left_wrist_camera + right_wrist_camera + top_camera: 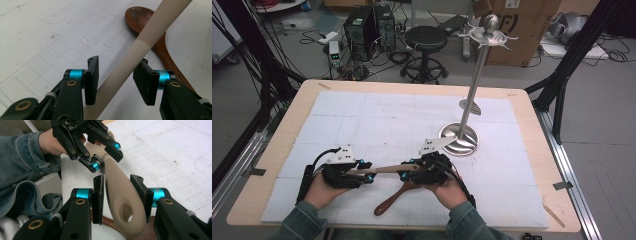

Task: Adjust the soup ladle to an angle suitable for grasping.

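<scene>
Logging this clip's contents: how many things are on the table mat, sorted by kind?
Wooden utensils: 2, a pale spoon held above the mat, a dark spoon lying on it
Metal stands: 1, the hook stand
Total: 3

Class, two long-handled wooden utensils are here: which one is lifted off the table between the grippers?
The pale utensil, with a hole in its handle end, spans between both grippers in the air. The dark brown spoon lies flat on the white mat beneath it.

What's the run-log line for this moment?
left claw: open around pale utensil | right claw: at its holed end, grip unclear | dark spoon: on table
</scene>
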Motion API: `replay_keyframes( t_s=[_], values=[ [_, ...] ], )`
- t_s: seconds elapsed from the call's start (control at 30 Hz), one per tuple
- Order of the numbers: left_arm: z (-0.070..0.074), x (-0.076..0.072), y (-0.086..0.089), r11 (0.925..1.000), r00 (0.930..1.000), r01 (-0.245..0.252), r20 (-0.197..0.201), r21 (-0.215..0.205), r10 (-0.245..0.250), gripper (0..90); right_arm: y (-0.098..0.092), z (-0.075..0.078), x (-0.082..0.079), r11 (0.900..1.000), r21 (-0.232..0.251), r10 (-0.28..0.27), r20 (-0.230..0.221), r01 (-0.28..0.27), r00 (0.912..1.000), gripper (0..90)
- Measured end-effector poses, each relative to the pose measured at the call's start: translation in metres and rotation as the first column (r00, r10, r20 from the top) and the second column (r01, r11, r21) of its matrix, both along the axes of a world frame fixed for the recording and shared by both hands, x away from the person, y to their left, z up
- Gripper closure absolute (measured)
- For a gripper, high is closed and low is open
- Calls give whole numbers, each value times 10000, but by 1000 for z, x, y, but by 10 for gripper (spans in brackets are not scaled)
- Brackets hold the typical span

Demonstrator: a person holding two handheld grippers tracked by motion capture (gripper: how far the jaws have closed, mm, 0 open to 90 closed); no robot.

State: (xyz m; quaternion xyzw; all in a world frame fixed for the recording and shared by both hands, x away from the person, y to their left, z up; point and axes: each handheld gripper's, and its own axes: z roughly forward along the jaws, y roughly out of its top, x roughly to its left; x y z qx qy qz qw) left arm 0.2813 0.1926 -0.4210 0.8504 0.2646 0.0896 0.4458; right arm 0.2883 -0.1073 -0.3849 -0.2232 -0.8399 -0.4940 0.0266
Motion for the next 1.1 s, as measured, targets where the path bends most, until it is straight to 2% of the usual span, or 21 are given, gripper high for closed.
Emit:
replay_keyframes(
  t_s=[0.2,0.3,0.43,0.7,0.83,1.1],
  values=[
    [3,-1,1,10000,10000,-50,63,-80,51,595,-2,-4,2,9996,77,-276,-245,278,9993,601],
    [5,-1,0,9998,9998,-89,164,-173,92,614,-2,-5,3,9990,116,-432,-125,434,9990,563],
    [7,-2,0,9996,9998,-95,180,-283,100,633,-3,-6,5,9978,186,-624,-236,628,9978,548],
    [11,-4,-4,9987,9997,54,243,-505,-42,677,2,-5,4,9946,637,-816,-95,820,9966,532],
    [13,-5,-7,9981,9996,223,194,-576,-212,693,4,-3,3,9917,874,-949,-3,946,9955,536],
    [12,-4,-7,9971,9990,444,-30,-624,-446,680,5,-3,2,9893,981,-1088,47,1078,9941,552]
  ],
)
